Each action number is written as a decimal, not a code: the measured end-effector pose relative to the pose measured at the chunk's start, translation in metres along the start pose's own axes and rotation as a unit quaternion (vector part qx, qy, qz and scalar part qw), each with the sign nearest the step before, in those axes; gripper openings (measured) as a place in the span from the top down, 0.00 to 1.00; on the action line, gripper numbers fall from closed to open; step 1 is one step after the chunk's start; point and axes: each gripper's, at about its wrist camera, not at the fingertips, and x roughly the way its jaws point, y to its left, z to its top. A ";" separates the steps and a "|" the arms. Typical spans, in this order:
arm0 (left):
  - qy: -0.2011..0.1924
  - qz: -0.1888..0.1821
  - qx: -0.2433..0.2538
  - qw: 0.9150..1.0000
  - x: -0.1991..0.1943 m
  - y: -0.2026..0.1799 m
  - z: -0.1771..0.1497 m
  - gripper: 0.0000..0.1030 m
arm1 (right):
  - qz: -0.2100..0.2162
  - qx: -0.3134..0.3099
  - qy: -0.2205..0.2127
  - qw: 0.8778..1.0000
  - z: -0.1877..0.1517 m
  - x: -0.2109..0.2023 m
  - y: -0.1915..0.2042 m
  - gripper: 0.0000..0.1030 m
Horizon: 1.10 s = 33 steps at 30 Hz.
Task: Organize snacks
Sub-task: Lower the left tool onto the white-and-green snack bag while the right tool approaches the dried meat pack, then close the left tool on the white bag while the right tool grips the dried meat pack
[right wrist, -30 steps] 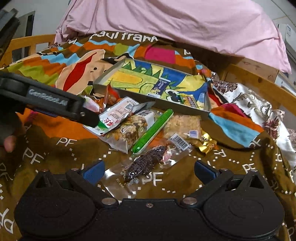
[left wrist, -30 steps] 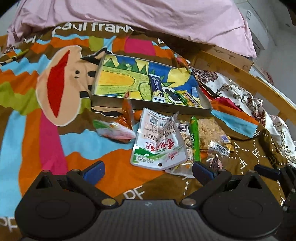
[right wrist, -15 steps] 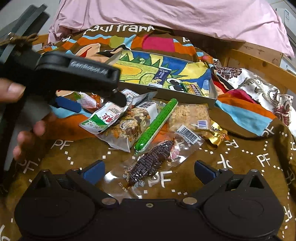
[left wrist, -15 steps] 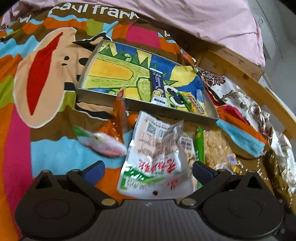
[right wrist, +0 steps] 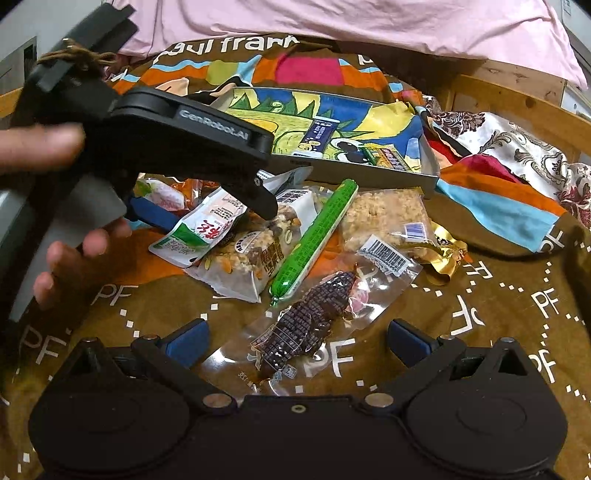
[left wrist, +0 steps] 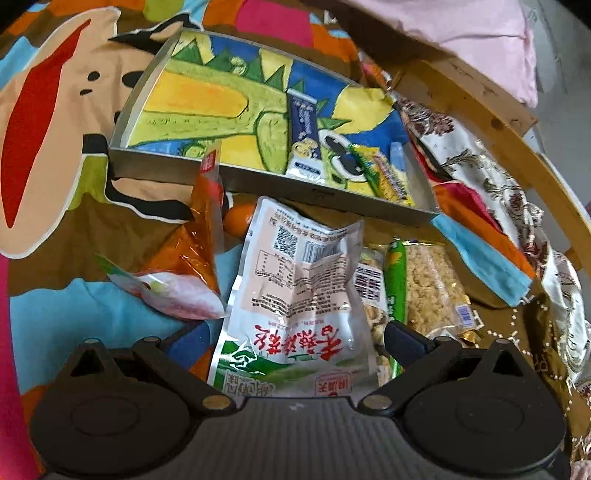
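Observation:
A pile of snacks lies on the bedspread in front of a shallow box [left wrist: 236, 181] with a dinosaur print; a blue snack bar [left wrist: 304, 136] and a yellow-green packet [left wrist: 384, 173] lie in it. My left gripper [left wrist: 295, 339] is open, its jaws on either side of the white and green pouch [left wrist: 295, 306], also in the right wrist view [right wrist: 201, 232]. My right gripper [right wrist: 297, 338] is open and empty just above a clear packet of dark meat [right wrist: 314, 317]. A green sausage stick [right wrist: 314, 240], a nut bar [right wrist: 251, 258] and a rice cracker [right wrist: 384, 218] lie between.
An orange packet [left wrist: 195, 243] and a pink-white packet [left wrist: 177, 291] lie left of the pouch. A gold wrapper [right wrist: 443, 251] lies right of the cracker. A wooden bed rail [left wrist: 517, 147] runs on the right, a pink blanket [right wrist: 332, 26] lies behind.
My left gripper has moved forward and down until its open jaws straddle the white and green pouch. My right gripper has barely moved.

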 end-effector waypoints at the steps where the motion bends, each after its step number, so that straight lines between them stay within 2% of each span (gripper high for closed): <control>1: 0.006 0.003 0.000 1.000 0.002 0.000 0.001 0.00 | 0.001 0.001 0.001 1.000 0.000 0.001 0.000 0.01; 7: -0.003 -0.005 -0.017 1.000 0.005 0.005 0.001 0.02 | -0.004 0.001 0.016 1.000 0.001 0.008 0.000 0.01; 9: -0.007 0.001 -0.021 1.000 0.003 0.007 -0.001 0.08 | -0.006 -0.003 0.020 1.000 0.000 0.008 -0.001 0.03; 12: -0.012 -0.009 -0.027 1.000 -0.002 0.011 -0.002 0.15 | -0.008 -0.006 0.014 1.000 0.000 0.004 -0.001 0.13; 19: -0.027 -0.022 -0.040 0.999 -0.013 0.017 -0.004 0.26 | -0.007 -0.016 0.006 1.000 0.001 -0.001 -0.001 0.37; 22: -0.027 -0.028 -0.047 0.998 -0.019 0.020 -0.004 0.30 | -0.010 -0.020 0.002 1.000 0.002 -0.002 0.000 0.44; 29: -0.027 -0.029 -0.053 0.998 -0.017 0.023 -0.003 0.30 | -0.007 -0.007 -0.003 1.000 0.002 -0.001 -0.004 0.47; 31: -0.028 -0.029 -0.053 0.998 -0.014 0.022 -0.001 0.29 | -0.004 -0.002 -0.003 1.000 0.003 0.000 -0.005 0.45; 33: -0.023 -0.030 -0.058 0.998 -0.009 0.021 0.000 0.23 | 0.000 0.003 0.000 1.000 0.003 0.002 -0.006 0.39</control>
